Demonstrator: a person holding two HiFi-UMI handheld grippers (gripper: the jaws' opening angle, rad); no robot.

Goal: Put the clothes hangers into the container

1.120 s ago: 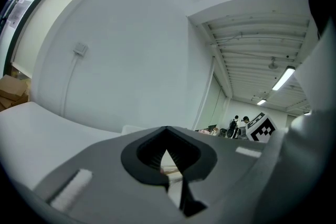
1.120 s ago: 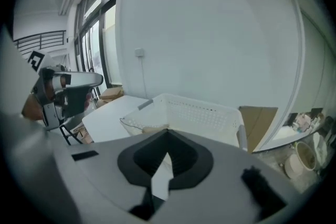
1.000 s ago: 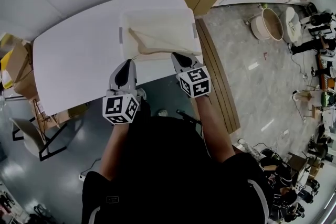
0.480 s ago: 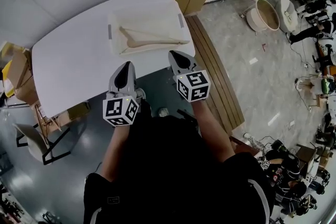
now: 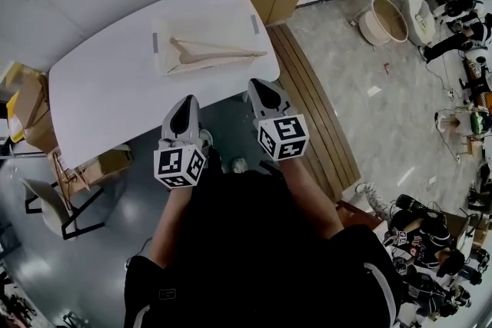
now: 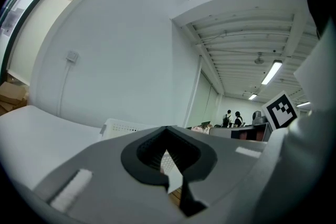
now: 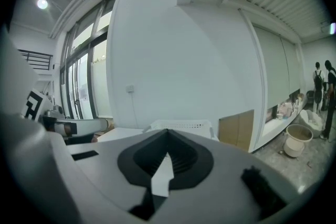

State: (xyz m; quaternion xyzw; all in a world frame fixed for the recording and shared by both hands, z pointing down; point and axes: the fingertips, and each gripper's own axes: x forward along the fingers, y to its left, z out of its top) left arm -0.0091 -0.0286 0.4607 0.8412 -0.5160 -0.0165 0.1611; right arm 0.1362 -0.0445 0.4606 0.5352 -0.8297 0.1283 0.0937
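- Inside the container (image 5: 163, 25), on the far right part of the tabletop (image 5: 100, 88), lie the wooden hangers (image 5: 215, 54); they are flat and stacked, their long axis running left to right along the container, slightly slanted
- No hanger shows on the bare tabletop, so the task looks finished, or nearly so
- Straight ahead of both grippers, past the near tabletop edge, sits the container; the gripper views show its pierced wall just above each set of jaws
- Right gripper (image 5: 258, 85) is the nearer, below the container's right end; jaws together, nothing between them
- Left gripper (image 5: 184, 101) sits further back, below the container's left-middle; jaws likewise together and empty
- Both grippers are held level and parallel off the tabletop edge, close to the person's body, pointing forward; any further reach would go forward and slightly left
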